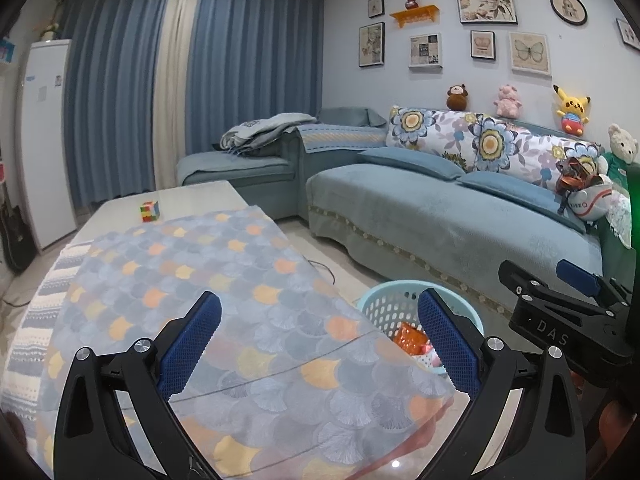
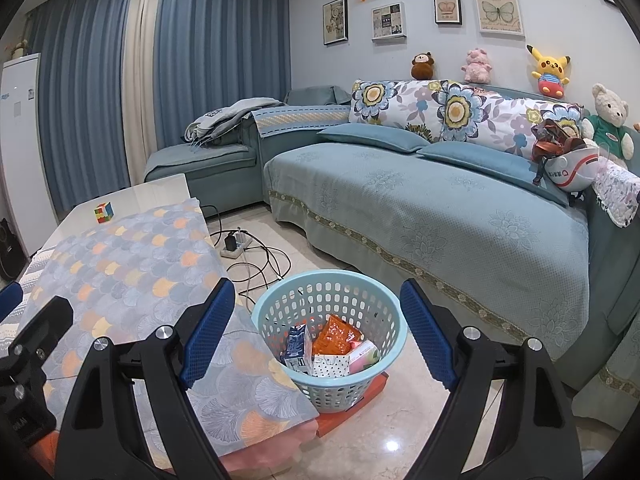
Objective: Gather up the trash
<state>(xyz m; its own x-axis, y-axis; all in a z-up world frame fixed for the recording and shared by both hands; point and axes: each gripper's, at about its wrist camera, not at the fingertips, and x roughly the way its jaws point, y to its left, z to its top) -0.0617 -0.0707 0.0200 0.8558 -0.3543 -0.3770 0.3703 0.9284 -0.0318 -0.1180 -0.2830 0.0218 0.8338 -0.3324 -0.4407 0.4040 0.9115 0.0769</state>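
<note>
A light blue plastic basket [image 2: 280,304] stands on the floor beside the table corner. It holds an orange wrapper [image 2: 334,334], a blue carton [image 2: 296,346], a dotted white box [image 2: 330,365] and a pink pack [image 2: 362,354]. My right gripper [image 2: 316,332] is open and empty above the basket. My left gripper [image 1: 318,344] is open and empty over the patterned tablecloth [image 1: 192,280]. The basket also shows in the left wrist view [image 1: 384,304], partly hidden by the cloth. The right gripper shows at the right of the left wrist view [image 1: 560,280].
A Rubik's cube [image 2: 104,213] sits at the table's far end. A power strip with cables [image 2: 236,246] lies on the tiled floor. A blue sofa [image 2: 420,208] with cushions, a helmet [image 2: 576,174] and plush toys runs along the right. An orange board [image 2: 352,408] lies under the basket.
</note>
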